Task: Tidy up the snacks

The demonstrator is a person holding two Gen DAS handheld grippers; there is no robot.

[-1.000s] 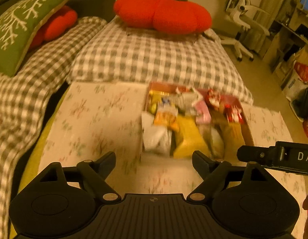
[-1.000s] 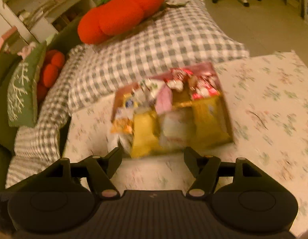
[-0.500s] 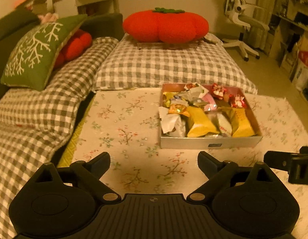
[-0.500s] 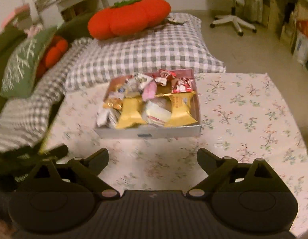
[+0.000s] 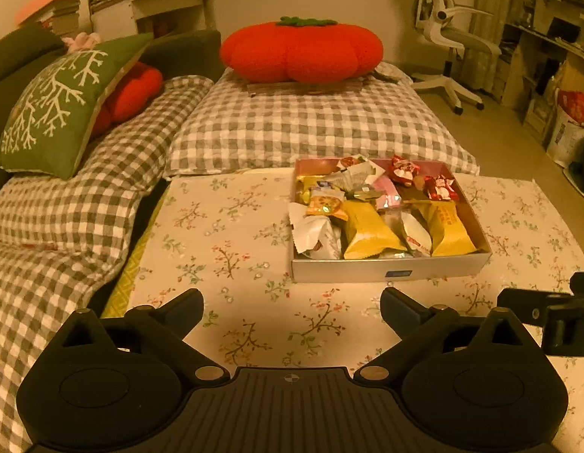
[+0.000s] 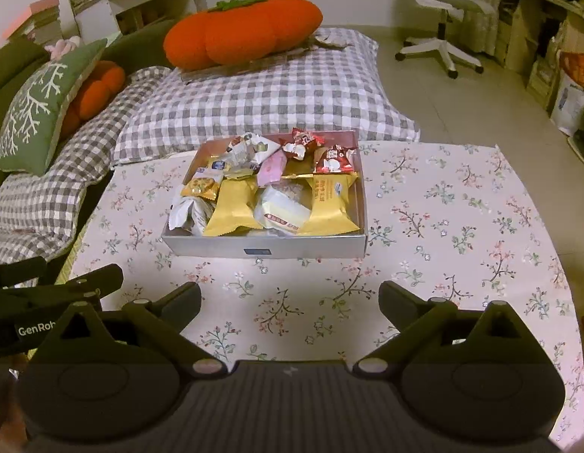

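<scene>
A shallow grey box (image 5: 390,270) (image 6: 262,247) stands on the floral tablecloth (image 5: 235,226) (image 6: 443,207), filled with several wrapped snacks. Among them are yellow packets (image 5: 367,230) (image 6: 231,207), a white packet (image 5: 314,234) (image 6: 188,213) and red candies (image 5: 403,170) (image 6: 333,160). My left gripper (image 5: 292,298) hovers over the cloth short of the box's front wall, its jaws opening with nothing between them. My right gripper (image 6: 290,290) does the same just to its right, jaws opening and empty. Each gripper's finger shows at the edge of the other's view.
Grey checked cushions (image 5: 311,124) (image 6: 254,98) lie behind the table and along its left side. An orange pumpkin cushion (image 5: 301,53) sits on the far one, with a green pillow (image 5: 62,98) at the left. An office chair (image 5: 446,45) and shelves stand at the back right.
Both grippers have drawn back from the box, which now looks farther away and sharp. Both pairs of jaws have spread wider.
</scene>
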